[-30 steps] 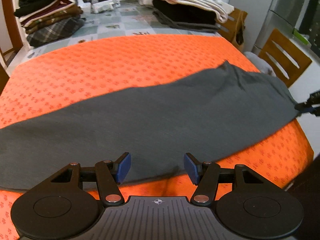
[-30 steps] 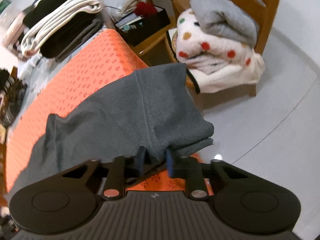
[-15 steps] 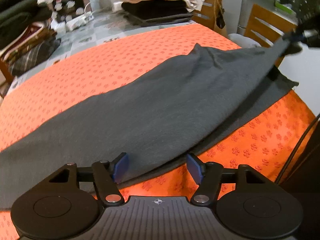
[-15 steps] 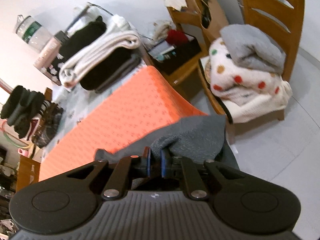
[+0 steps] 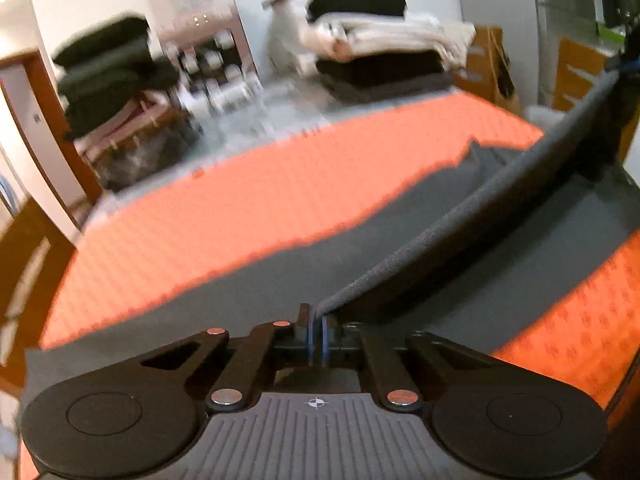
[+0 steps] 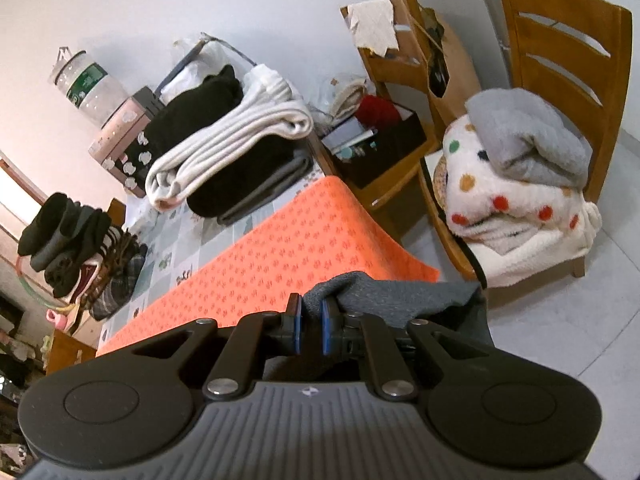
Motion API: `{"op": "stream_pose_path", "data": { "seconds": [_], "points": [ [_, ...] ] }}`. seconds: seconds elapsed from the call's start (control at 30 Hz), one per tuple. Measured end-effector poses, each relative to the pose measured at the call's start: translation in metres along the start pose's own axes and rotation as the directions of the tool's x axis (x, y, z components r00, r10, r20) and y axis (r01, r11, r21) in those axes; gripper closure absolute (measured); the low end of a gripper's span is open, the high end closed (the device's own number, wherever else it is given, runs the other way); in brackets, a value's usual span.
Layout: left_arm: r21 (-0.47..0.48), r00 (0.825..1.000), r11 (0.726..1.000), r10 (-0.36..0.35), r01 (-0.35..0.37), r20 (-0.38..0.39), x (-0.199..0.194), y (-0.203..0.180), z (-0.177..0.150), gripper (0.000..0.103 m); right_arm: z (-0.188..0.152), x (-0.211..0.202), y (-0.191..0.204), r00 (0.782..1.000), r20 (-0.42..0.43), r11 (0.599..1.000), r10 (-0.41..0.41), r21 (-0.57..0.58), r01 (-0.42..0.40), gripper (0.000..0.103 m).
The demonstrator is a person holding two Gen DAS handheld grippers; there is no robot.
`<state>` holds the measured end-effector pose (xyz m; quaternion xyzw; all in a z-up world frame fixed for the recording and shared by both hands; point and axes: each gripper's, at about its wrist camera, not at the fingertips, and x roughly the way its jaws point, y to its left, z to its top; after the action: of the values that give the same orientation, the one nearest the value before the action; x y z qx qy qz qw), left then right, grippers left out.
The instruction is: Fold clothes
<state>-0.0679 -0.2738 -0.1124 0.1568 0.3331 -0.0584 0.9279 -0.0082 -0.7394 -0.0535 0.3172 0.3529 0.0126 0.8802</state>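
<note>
Left tool [image 5: 315, 334] pressed together, pinching near edge of grey garment [image 5: 400, 240]. Right tool [image 6: 311, 320] pinching opposite end, lifted clear of orange bench [image 6: 280, 252]. Edge taut between tools; rest lies flat on bench. Fold begun, not laid over. Folded stacks [image 6: 224, 152] beyond.
</note>
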Motion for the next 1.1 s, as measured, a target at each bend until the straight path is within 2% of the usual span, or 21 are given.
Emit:
{"op": "stream_pose_path", "data": {
  "seconds": [0.23, 0.53, 0.77, 1.0, 1.1],
  "points": [
    [-0.010, 0.996, 0.999, 0.047, -0.046, 0.072, 0.026, 0.024, 0.059, 0.097, 0.030, 0.025, 0.011, 0.998, 0.058, 1.000, 0.005, -0.017, -0.004, 0.092],
    [-0.040, 0.992, 0.996, 0.081, -0.078, 0.099, 0.098, 0.050, 0.142, 0.097, 0.081, 0.098, 0.028, 0.996, 0.085, 0.998, -0.038, -0.043, 0.042, 0.092],
    [-0.055, 0.995, 0.994, 0.094, -0.092, 0.034, 0.180, 0.061, 0.182, 0.097, 0.107, 0.176, 0.027, 0.994, 0.035, 0.992, -0.103, -0.069, 0.106, 0.092],
    [-0.035, 0.997, 0.997, 0.067, -0.068, -0.049, 0.249, 0.059, 0.192, 0.096, 0.111, 0.238, 0.014, 0.983, -0.038, 0.981, -0.177, -0.092, 0.173, 0.092],
    [-0.037, 0.995, 0.998, 0.044, -0.048, -0.086, 0.270, 0.059, 0.190, 0.091, 0.109, 0.252, 0.009, 0.979, -0.064, 0.977, -0.195, -0.101, 0.188, 0.091]
  ]
}}
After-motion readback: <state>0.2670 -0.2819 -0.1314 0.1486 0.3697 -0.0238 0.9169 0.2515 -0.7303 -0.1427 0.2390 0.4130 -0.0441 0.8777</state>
